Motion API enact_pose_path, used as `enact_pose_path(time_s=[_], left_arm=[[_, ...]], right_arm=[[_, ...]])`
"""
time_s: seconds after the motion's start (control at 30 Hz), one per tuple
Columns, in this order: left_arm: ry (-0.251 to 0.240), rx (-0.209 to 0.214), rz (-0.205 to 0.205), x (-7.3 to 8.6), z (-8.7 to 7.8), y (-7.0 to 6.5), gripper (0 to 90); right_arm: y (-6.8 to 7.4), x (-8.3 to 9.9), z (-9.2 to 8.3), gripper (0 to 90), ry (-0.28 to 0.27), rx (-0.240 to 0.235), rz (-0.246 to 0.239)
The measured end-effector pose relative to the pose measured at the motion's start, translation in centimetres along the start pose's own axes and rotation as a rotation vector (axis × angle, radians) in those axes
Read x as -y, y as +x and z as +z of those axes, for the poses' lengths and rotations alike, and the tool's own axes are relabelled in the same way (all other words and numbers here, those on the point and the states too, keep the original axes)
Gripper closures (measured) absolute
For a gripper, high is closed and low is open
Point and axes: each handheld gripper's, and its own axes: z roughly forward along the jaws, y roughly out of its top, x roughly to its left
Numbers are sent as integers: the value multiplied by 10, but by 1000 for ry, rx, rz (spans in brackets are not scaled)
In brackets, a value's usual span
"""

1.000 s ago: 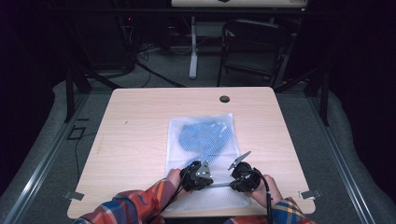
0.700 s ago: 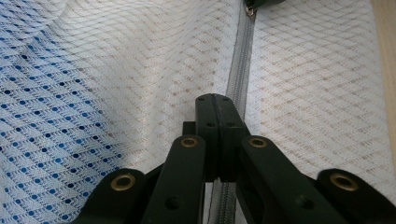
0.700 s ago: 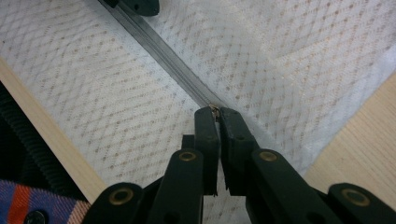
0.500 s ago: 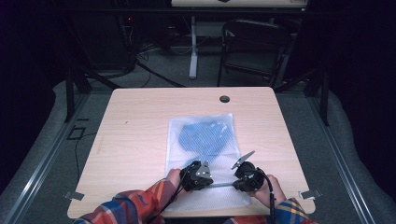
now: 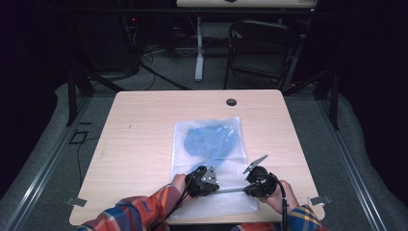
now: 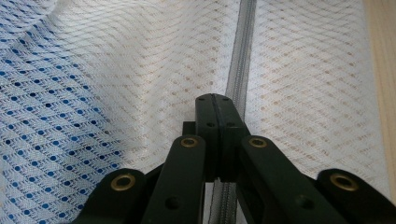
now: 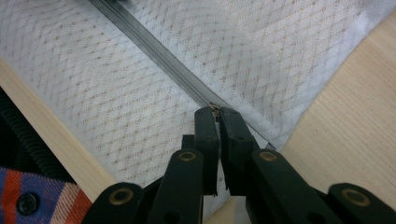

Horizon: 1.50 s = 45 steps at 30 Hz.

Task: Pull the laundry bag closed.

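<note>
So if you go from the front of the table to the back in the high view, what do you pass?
Left gripper and right gripper → blue cloth in the mesh bag → black hole near the table's far edge.

High view above the table [image 5: 144, 144], facing forward-down; both gripper views close over the shared mesh bag [image 6: 303, 93].

Even overhead light brightens the table [image 5: 144, 144]; everything around it sinks into darkness. Both gripper views are sharp mid-frame, softening near the bottom corners.
</note>
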Motion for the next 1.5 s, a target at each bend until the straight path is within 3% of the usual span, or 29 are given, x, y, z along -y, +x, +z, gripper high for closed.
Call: enact_pose_path(time_s=[0.1,0.13,0.43,0.47,0.5,0.57,0.73,0.77,0.93,1.0,1.17,1.3,1.4,1.5], left_arm=[[-1,0,0,0,0,0,900],[0,1,0,0,0,0,900],[-5,3,-13,1,0,1,900],[-9,2,-25,1,0,1,900],[-15,0,-28,1,0,1,900],[-14,8,-36,1,0,3,805],[1,64,-103,0,-5,13,522],[5,68,-104,-1,-6,14,430],[6,69,-99,-5,-18,15,289],[2,79,-100,-5,-23,17,235],[1,45,-130,1,-40,25,132],[-5,24,-186,10,-55,37,74],[5,-1,-217,20,-67,43,22],[-16,-20,-251,29,-78,48,2]], right_arm=[[-2,3,0,868,-12,4,28],[-4,3,-1,868,8,-5,12],[-5,4,2,855,15,-18,10],[-5,4,2,804,13,-10,5],[-5,4,1,725,-26,-34,32],[-6,3,-3,644,-38,-35,18],[-5,1,-8,376,-85,-59,26],[-6,1,-9,321,-96,-63,35],[-9,2,-15,145,-135,-54,58],[-11,3,-18,116,-156,-35,68],[-18,6,-22,0,-201,20,103],[-23,11,-27,0,-246,56,138],[-28,14,-29,0,-257,85,145],[-32,19,-30,0,-268,106,165]])
